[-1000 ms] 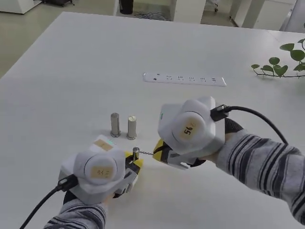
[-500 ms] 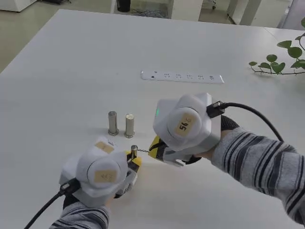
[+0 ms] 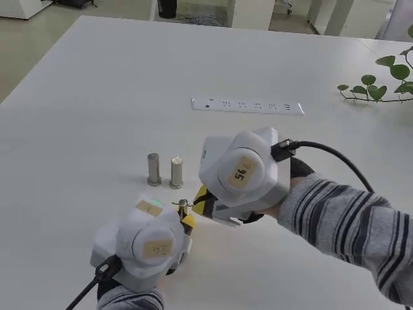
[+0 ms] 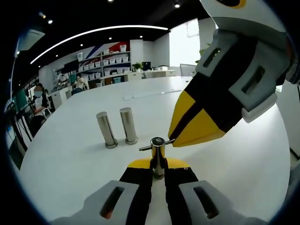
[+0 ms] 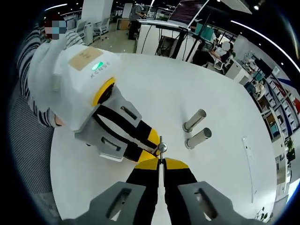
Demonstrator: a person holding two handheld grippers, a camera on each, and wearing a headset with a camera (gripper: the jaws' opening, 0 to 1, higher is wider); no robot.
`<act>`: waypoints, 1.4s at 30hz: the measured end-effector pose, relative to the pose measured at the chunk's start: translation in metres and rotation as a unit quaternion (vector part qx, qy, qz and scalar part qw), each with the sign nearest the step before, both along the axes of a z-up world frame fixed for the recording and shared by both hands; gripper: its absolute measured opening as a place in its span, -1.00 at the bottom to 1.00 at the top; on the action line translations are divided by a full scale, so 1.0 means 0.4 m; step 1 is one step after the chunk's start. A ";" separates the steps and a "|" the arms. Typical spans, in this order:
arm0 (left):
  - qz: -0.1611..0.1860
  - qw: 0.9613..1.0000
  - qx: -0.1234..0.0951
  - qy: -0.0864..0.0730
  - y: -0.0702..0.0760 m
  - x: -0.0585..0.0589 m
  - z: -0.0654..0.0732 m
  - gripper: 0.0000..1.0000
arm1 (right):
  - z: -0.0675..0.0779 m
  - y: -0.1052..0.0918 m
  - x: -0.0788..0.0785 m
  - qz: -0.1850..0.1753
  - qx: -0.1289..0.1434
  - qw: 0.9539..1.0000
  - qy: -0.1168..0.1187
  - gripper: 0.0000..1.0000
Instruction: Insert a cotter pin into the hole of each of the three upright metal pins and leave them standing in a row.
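Two bare metal pins stand upright side by side on the white table. Nearer me stands a third metal pin, and my left gripper is shut on its lower part. A thin cotter pin passes through the hole near that pin's top, its tip poking out on the left. My right gripper is shut on the cotter pin's other end, its yellow tips almost against the pin. In the right gripper view the cotter pin runs from my right gripper to the pin head.
A white power strip lies farther back on the table. A leafy plant sprig reaches in at the right edge. Black cables trail from both grippers toward me. People sit at desks far off in the room.
My right gripper has moved left, up to the held pin, and the cotter pin has slid through the hole, its tip now showing on the far side. The left gripper stays shut.
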State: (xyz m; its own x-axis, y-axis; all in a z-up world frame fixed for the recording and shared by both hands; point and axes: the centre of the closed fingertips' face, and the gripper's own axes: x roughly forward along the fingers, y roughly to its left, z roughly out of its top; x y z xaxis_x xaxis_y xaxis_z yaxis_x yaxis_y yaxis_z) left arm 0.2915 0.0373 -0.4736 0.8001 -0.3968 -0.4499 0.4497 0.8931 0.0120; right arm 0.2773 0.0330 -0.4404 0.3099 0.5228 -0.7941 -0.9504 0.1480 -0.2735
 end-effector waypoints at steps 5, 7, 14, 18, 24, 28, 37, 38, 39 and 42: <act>0.010 1.000 0.000 0.000 0.000 0.001 0.000 -0.90 | 0.000 0.003 0.002 0.004 -0.001 1.000 -0.003 -1.00; 0.015 1.000 -0.002 0.000 0.001 0.000 0.000 -0.90 | 0.000 0.005 0.001 0.006 -0.001 1.000 -0.004 -1.00; 0.027 1.000 -0.003 0.002 0.001 0.001 0.000 -0.90 | 0.002 0.009 0.001 0.009 0.006 1.000 -0.009 -1.00; 0.029 1.000 -0.002 0.003 0.001 0.001 -0.002 -0.90 | 0.009 0.009 -0.003 0.001 0.022 1.000 -0.001 -1.00; 0.032 0.999 -0.003 0.004 0.001 0.001 -0.002 -0.90 | 0.014 -0.004 -0.004 -0.008 0.032 0.999 0.004 -0.99; 0.033 0.999 -0.003 0.005 0.001 0.001 -0.002 -0.90 | 0.009 -0.011 0.001 -0.011 0.028 1.000 0.002 -1.00; 0.032 0.999 -0.003 0.003 0.002 0.001 -0.001 -0.90 | 0.007 -0.005 0.005 -0.008 0.030 1.000 -0.002 -1.00; 0.032 0.999 -0.003 0.003 0.002 0.001 0.000 -0.90 | 0.007 -0.005 0.005 -0.009 0.031 0.999 -0.001 -1.00; 0.032 0.999 -0.003 0.003 0.002 0.001 0.000 -0.90 | 0.007 -0.005 0.005 -0.009 0.031 0.999 -0.001 -1.00; 0.032 0.999 -0.003 0.002 0.002 0.002 0.000 -0.90 | 0.008 -0.005 0.005 -0.010 0.032 0.999 -0.001 -1.00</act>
State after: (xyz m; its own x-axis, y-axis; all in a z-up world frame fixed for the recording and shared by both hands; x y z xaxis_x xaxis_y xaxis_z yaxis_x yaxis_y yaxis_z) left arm 0.2922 0.0379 -0.4736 0.8222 -0.3467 -0.4514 0.3910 0.9204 0.0054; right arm 0.2792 0.0310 -0.4373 0.3221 0.5664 -0.7586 -0.9466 0.1839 -0.2646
